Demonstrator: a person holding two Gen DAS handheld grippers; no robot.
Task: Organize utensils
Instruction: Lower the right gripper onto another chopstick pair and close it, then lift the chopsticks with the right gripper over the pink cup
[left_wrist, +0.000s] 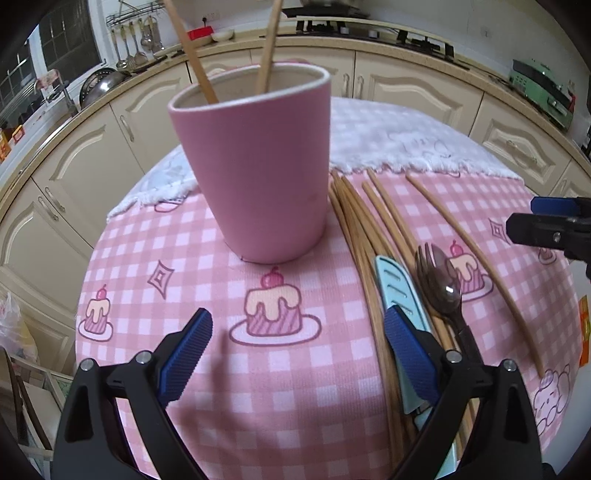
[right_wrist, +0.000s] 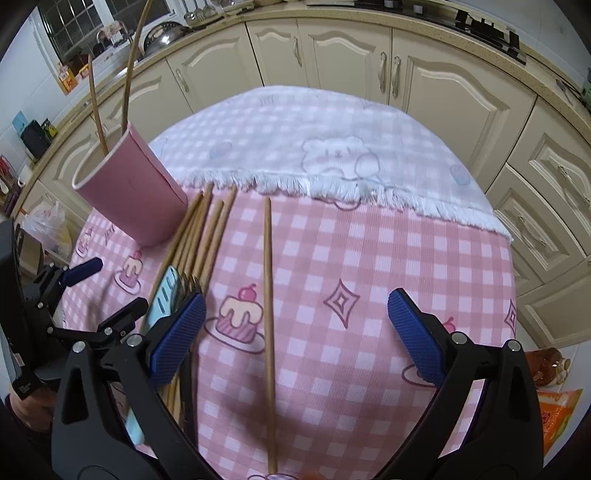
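A pink cup (left_wrist: 258, 166) (right_wrist: 133, 188) stands upright on the pink checked cloth, with two wooden chopsticks (left_wrist: 192, 51) leaning inside it. To its right lies a bundle of several chopsticks (left_wrist: 358, 218) (right_wrist: 199, 236), with a light blue knife (left_wrist: 397, 291) (right_wrist: 162, 299) and a dark spoon (left_wrist: 445, 280) and fork (left_wrist: 424, 263) on top. One chopstick (right_wrist: 269, 295) (left_wrist: 476, 251) lies apart, further right. My left gripper (left_wrist: 297, 354) hangs open in front of the cup, holding nothing. My right gripper (right_wrist: 295, 336) is open above the single chopstick, which passes between its fingers.
A white fringed towel (right_wrist: 332, 147) covers the far half of the small round table. Cream cabinets (right_wrist: 443, 85) and a countertop curve round behind. A plastic bag (right_wrist: 48, 225) sits on the floor left; an orange packet (right_wrist: 557, 413) and a bottle (right_wrist: 546, 365) lie below right.
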